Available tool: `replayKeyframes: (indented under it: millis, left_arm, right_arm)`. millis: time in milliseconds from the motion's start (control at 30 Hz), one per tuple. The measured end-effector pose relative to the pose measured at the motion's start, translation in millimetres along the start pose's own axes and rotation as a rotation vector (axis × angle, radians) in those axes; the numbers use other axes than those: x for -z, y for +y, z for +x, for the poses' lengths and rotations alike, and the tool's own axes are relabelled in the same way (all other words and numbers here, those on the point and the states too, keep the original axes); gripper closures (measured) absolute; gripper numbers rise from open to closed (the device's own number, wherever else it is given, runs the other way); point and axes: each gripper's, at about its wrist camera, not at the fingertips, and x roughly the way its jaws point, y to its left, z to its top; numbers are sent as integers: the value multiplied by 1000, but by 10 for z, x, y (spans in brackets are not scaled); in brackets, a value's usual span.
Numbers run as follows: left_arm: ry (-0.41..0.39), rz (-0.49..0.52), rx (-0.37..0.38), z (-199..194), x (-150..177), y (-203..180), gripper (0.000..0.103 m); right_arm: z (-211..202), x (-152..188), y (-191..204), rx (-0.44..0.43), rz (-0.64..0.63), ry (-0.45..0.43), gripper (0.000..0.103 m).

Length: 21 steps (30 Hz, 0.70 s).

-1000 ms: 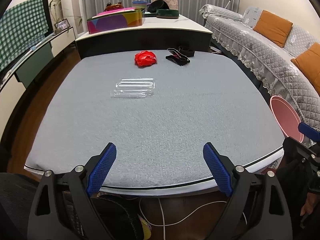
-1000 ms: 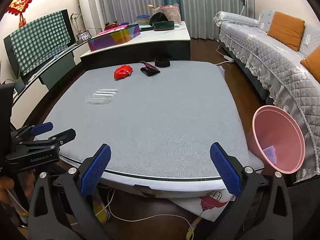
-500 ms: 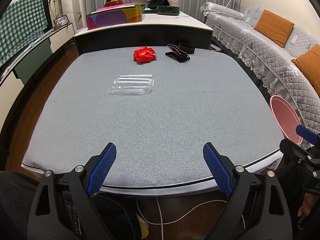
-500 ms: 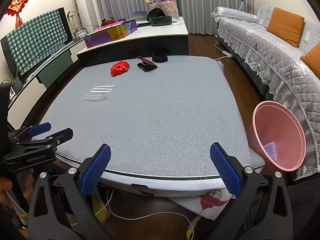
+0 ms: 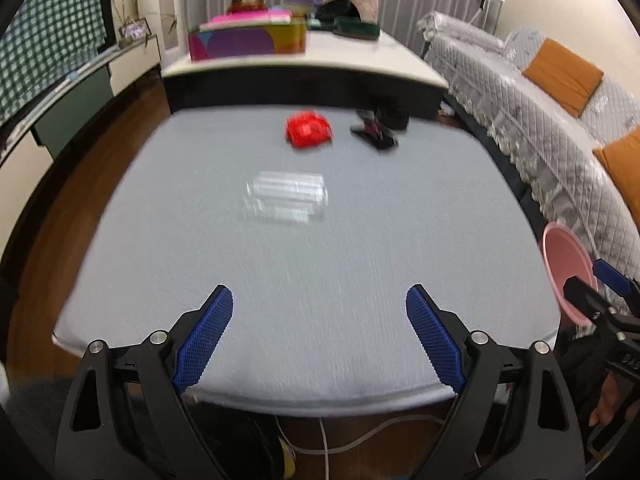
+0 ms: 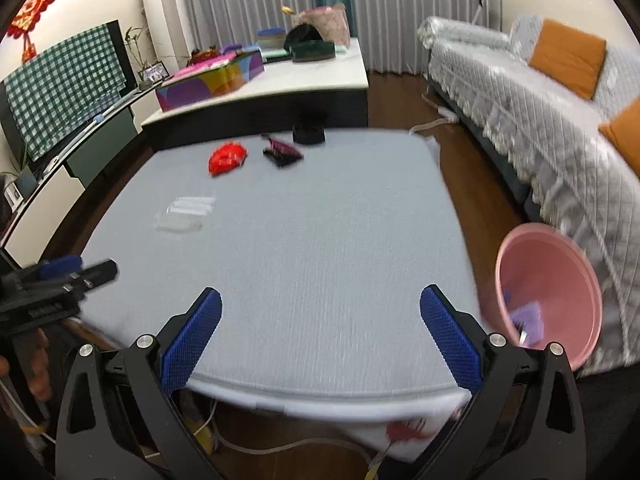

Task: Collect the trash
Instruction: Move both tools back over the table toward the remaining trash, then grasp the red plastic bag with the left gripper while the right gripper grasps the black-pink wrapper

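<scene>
Trash is lying scattered over the far half of the grey table [image 5: 320, 272], well apart from both tools, and nothing is being held. Nearest, the left gripper [image 5: 318, 334] is hovering at the table's near edge with its jaws spread wide and empty; the right gripper [image 6: 320, 336] is doing the same beside it, equally wide. Off the table's right side the pink bin [image 6: 556, 276] is sitting on the floor, with one purple scrap [image 6: 526, 318] showing inside.

Further in, one clear plastic tray [image 5: 286, 196] is lying flat near the middle; it is looking light, thin and probably slippery, likely to buckle, so pinching a raised edge or rib seems wiser than squeezing across it. Beyond it, one red crumpled wrapper [image 5: 308, 130] is sitting toward the far edge, apparently soft and nearly weightless, easy to grip at any fold. Just right of it one dark wrapper [image 5: 376, 136] is lying flat and thin, and a black ring-shaped item [image 6: 308, 132] is resting at the far edge, too blurred to judge
</scene>
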Motion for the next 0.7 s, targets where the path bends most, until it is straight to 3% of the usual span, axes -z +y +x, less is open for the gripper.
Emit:
replayKeyframes:
  millis: [100,233,367,567,700]
  left_arm:
    - [-45,-9,-15,-24,-330,107,17]
    - [-30,-42,-5,186,-780,277,17]
    - [16,-39,-34,713,-1249,355,17]
    - [174,-91,71,1825,-1684,379,17]
    - [246,-99,92,2364,-1806,344,17]
  right_arm:
    - [106,-246,37,-2,-22,-21,5]
    - [396,-618,87,-5,-55,-32,5]
    - [902,-948,146,-24,-90,18,5]
    - [1910,-1257,277,-43,-169,117,6]
    - [2372,-1361,349,-35,-172,130,7]
